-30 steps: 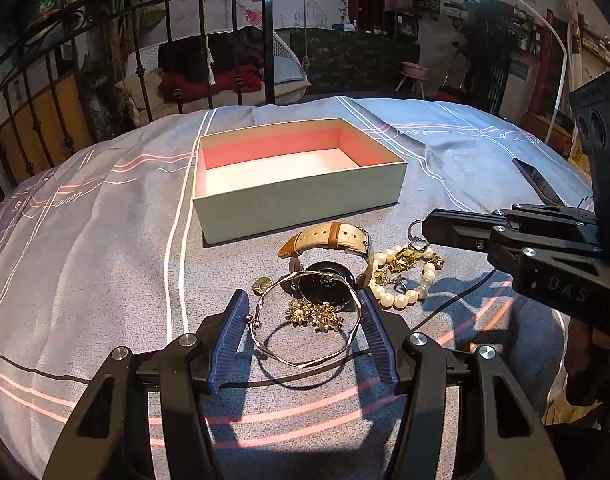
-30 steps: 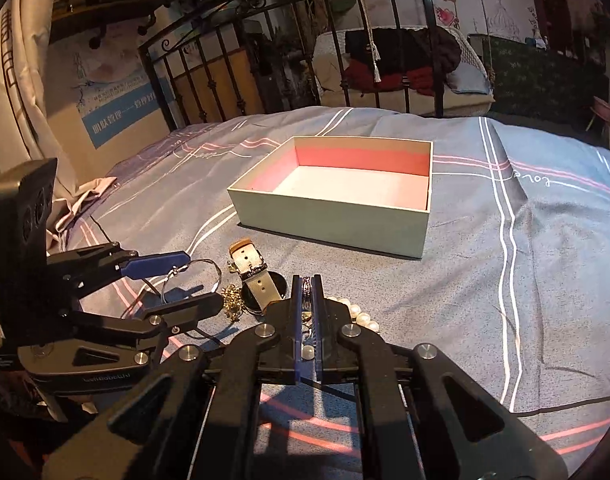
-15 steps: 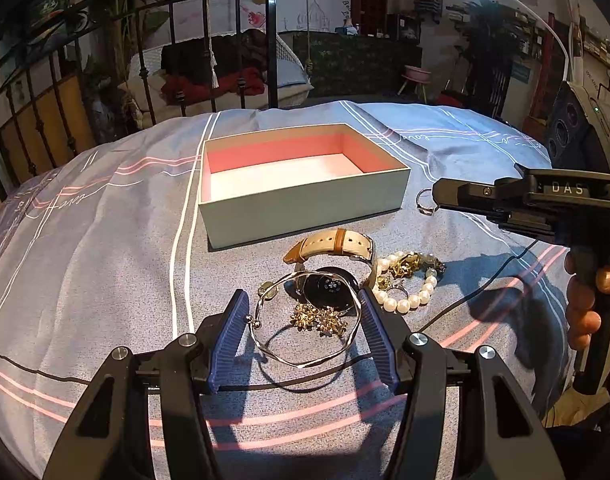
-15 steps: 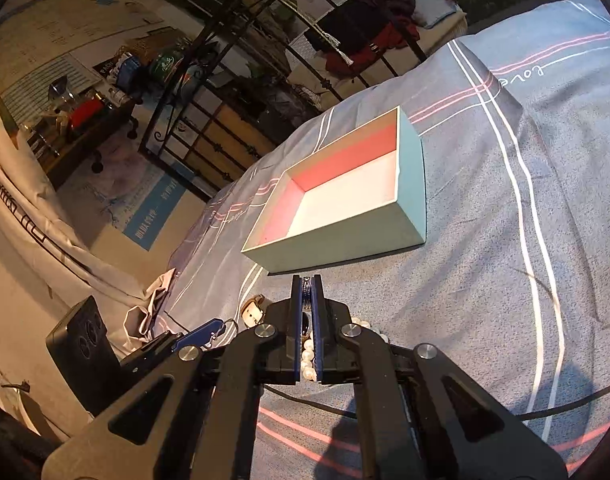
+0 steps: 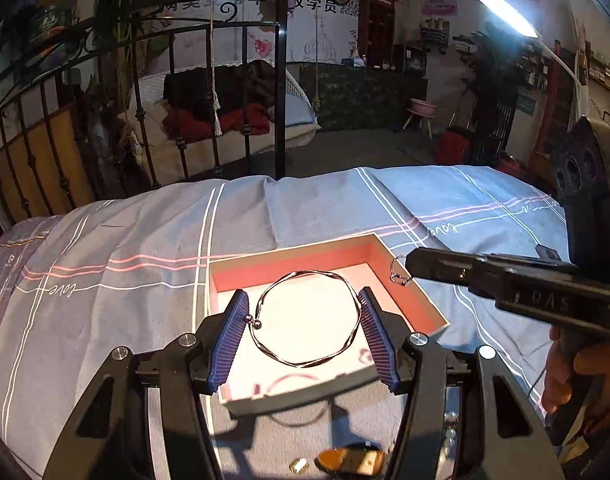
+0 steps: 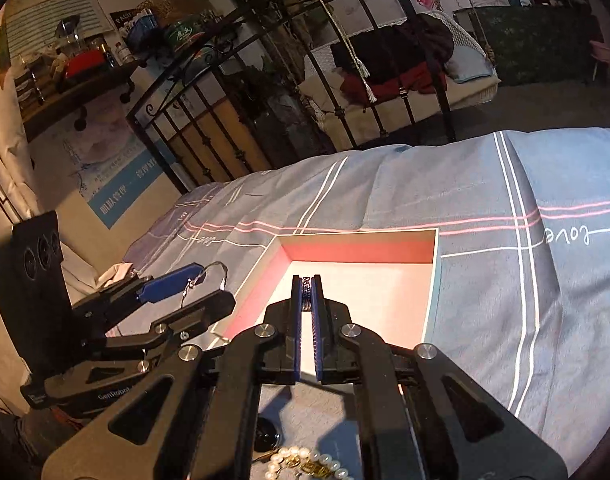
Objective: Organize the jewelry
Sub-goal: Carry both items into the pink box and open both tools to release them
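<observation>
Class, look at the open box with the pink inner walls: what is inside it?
The open box shows a bare white floor; the silver bangle is held above it. The near strip of floor is hidden behind the front wall.

Glossy twisted metal bangle (image 5: 309, 318); matt cardboard box (image 5: 401, 296), perhaps paper-lined; soft woven bedsheet (image 5: 145, 248); shiny pearl bracelet (image 6: 305, 465) at six o'clock.

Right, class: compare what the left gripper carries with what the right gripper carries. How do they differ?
The left gripper holds a wide silver bangle with its jaws spread; the right gripper pinches a small ring with its jaws nearly shut. The bangle has an open gap with ball ends; the ring looks closed. Both hang over the box.
</observation>
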`<state>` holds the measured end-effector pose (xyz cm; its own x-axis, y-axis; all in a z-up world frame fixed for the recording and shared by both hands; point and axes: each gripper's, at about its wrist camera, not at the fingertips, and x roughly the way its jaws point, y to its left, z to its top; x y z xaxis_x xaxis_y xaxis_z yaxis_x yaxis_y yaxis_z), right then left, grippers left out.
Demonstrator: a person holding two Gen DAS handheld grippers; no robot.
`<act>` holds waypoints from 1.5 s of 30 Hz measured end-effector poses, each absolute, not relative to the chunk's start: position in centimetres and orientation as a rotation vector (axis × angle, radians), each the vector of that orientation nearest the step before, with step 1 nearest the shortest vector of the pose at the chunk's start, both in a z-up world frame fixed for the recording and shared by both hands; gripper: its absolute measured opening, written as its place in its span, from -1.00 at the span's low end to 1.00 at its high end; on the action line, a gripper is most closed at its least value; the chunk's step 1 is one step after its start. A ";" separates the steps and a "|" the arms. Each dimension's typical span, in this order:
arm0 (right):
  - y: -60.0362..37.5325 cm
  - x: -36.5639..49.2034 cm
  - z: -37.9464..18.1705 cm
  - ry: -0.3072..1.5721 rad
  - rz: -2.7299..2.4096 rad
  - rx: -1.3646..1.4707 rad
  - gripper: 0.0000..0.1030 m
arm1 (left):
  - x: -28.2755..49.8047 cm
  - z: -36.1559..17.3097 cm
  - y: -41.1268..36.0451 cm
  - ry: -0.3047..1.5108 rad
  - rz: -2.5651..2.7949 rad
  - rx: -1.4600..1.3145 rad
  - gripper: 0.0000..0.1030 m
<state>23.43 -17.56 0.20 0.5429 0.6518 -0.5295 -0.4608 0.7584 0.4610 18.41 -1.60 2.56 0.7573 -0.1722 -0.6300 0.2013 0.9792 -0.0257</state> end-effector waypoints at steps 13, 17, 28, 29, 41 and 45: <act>-12.6 29.0 -5.0 0.950 0.584 0.000 -0.90 | 27.4 -3.1 -1.0 0.974 -0.139 -0.007 0.07; -11.9 29.2 -5.4 0.959 0.581 -0.039 -0.90 | 27.8 -3.7 -0.8 0.997 -0.124 -0.006 0.07; -10.7 28.7 -6.4 0.971 0.564 -0.135 -0.90 | 28.3 -4.7 -1.0 1.029 -0.090 0.011 0.08; -10.7 28.7 -6.5 0.969 0.563 -0.138 -0.90 | 28.2 -4.6 -1.0 1.028 -0.091 0.011 0.08; -12.8 25.3 -4.7 0.909 0.529 -0.093 -0.13 | 24.5 -0.9 -0.6 0.928 -0.113 0.013 0.45; -15.0 21.1 -3.7 0.843 0.504 -0.056 0.09 | 20.0 0.6 -0.2 0.871 -0.145 -0.007 0.52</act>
<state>21.08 -15.01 -3.72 0.5551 0.4049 -0.7266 -0.4485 0.8814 0.1485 19.97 -0.18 0.65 0.6348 -0.1297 -0.7617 0.1238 0.9901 -0.0654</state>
